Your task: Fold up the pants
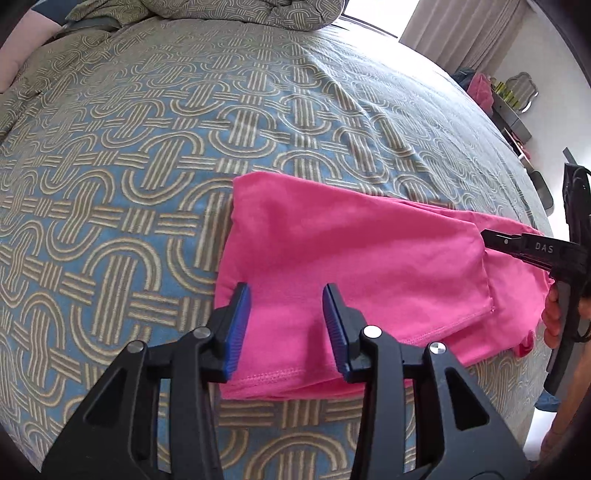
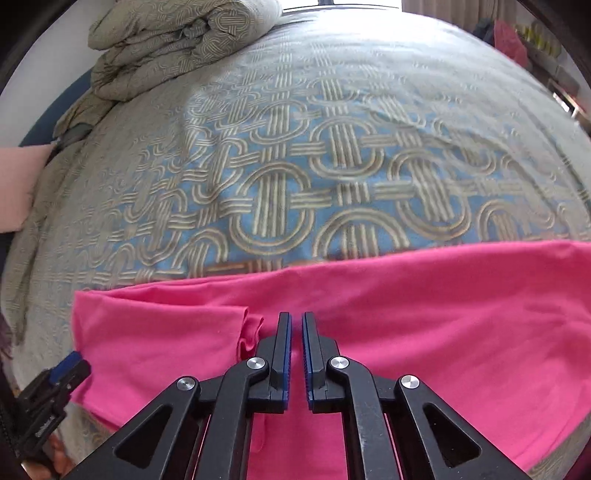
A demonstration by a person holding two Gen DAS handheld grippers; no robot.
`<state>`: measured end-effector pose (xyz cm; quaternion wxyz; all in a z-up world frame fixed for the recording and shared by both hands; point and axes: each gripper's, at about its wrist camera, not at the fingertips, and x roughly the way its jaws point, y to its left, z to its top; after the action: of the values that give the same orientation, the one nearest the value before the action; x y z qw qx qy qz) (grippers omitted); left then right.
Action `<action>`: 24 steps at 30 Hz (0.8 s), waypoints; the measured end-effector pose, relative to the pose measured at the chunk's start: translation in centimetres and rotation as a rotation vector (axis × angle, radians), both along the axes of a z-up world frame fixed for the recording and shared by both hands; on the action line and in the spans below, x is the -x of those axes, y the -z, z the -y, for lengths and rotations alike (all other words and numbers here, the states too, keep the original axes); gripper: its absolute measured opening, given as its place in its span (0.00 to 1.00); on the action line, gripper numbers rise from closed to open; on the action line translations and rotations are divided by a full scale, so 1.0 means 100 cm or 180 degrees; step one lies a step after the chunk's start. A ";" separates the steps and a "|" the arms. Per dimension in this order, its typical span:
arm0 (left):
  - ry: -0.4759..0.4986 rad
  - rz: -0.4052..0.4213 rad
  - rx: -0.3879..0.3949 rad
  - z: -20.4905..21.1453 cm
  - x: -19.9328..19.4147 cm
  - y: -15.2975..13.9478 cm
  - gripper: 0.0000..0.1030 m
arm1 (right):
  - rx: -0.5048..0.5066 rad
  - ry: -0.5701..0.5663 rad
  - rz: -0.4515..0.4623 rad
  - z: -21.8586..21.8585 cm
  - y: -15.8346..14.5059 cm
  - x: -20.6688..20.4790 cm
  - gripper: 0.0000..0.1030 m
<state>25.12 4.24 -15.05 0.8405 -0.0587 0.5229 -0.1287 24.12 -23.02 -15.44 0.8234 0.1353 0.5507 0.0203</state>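
Note:
Bright pink pants [image 1: 351, 240] lie folded lengthwise across the patterned bedspread [image 1: 147, 147], one layer doubled over the other. My left gripper [image 1: 286, 291] hovers over their left end, blue pads wide apart with nothing between them. My right gripper [image 1: 487, 236] comes in from the right, its tip at the edge of the upper layer. In the right wrist view this right gripper [image 2: 296, 317] has its jaws drawn together to a thin slit just above the pants [image 2: 443, 314]. Whether cloth is nipped there I cannot tell. The left gripper [image 2: 70, 365] shows at the lower left.
A folded blanket [image 2: 177, 44] in the same pattern lies at the head of the bed. Curtains [image 1: 461, 33] and a shelf with clutter [image 1: 513, 107] stand beyond the bed's right side. A person's hand [image 1: 550, 317] holds the right gripper near the bed's edge.

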 end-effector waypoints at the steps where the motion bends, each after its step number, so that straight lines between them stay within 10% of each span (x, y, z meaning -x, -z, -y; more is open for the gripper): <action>1: -0.0005 0.0000 0.0001 0.000 0.002 -0.003 0.45 | -0.0119 -0.0012 0.0051 0.005 -0.004 0.007 0.14; 8: 0.0063 0.0087 0.0062 0.008 0.014 -0.022 0.48 | 0.0055 0.0304 0.0059 0.074 -0.025 0.064 0.39; 24: 0.0876 0.0073 0.0025 0.147 0.023 -0.025 0.48 | -0.0020 0.1467 -0.0351 0.243 -0.018 0.156 0.40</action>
<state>22.78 -10.46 -12.53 0.8206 0.0116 0.5159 -0.2455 8.55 -47.33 -13.61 0.7745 0.2610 0.5494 -0.1740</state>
